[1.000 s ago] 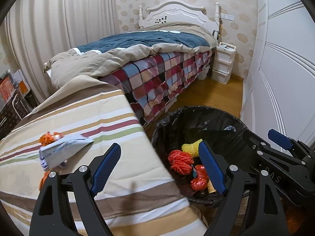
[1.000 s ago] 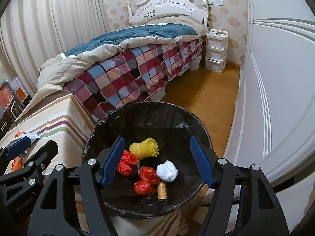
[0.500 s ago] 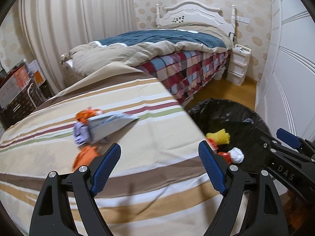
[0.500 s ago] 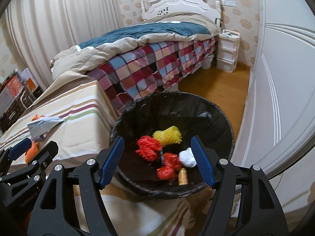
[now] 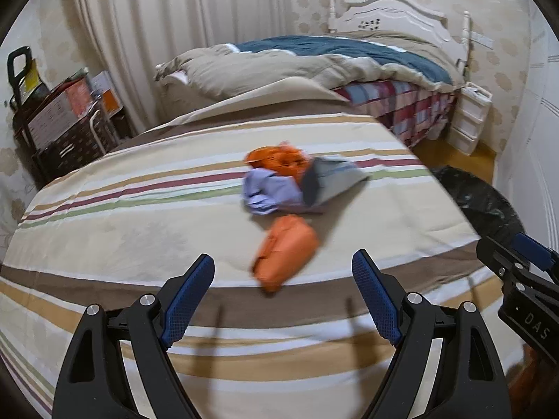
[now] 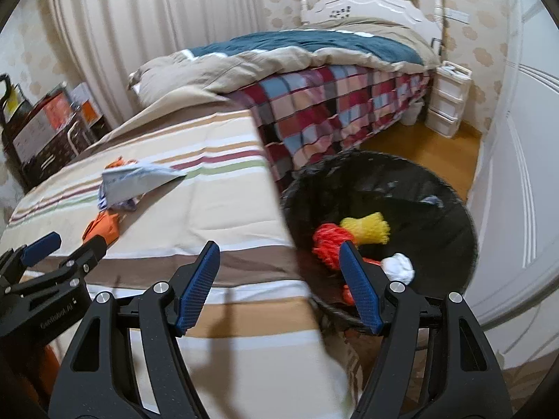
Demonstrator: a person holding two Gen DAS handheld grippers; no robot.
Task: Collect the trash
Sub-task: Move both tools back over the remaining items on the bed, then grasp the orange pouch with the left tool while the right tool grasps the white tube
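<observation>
On the striped tablecloth lies a heap of trash: an orange crumpled wrapper nearest me, a pale purple and grey paper packet, and another orange piece behind it. My left gripper is open and empty, just short of the near orange wrapper. My right gripper is open and empty, over the table edge beside the black-lined trash bin, which holds red, yellow and white trash. The heap also shows in the right wrist view.
A bed with a plaid cover stands behind the table. A white drawer unit sits by the headboard. A dark shelf with boxes is at the far left. A white wardrobe is on the right.
Both grippers have swung left, away from the bin and toward the table. The trash heap now sits in front of the left gripper. Both stayed open.
</observation>
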